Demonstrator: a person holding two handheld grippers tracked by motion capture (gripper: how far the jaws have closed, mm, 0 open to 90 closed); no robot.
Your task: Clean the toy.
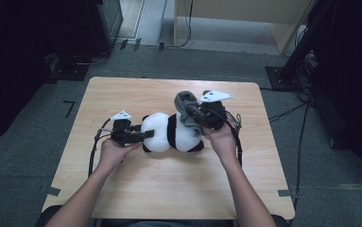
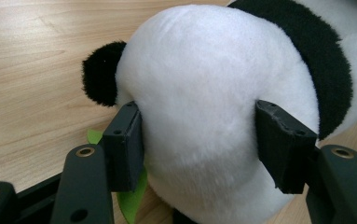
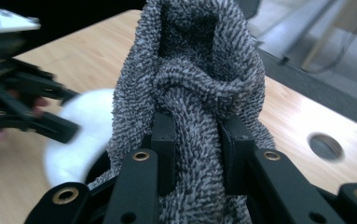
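While left gripper (image 1: 143, 136) clamps toy panda (image 1: 171, 132), right gripper (image 1: 198, 115) pinches grey cloth (image 1: 186, 106).
Panda lies on table (image 1: 169, 189); cloth bunched above it.

A lab or recording studio: a bare wooden surface (image 1: 136, 189) on grey carpet (image 1: 22, 161), taped floor marks (image 1: 69, 108), loose cables (image 1: 306, 123) and dark equipment stands (image 1: 306, 47) around its far corners.

The table (image 1: 169, 189) is seen from above and in front; each gripper view is taken close along its jaws, the panda toy (image 1: 171, 132) being shared.
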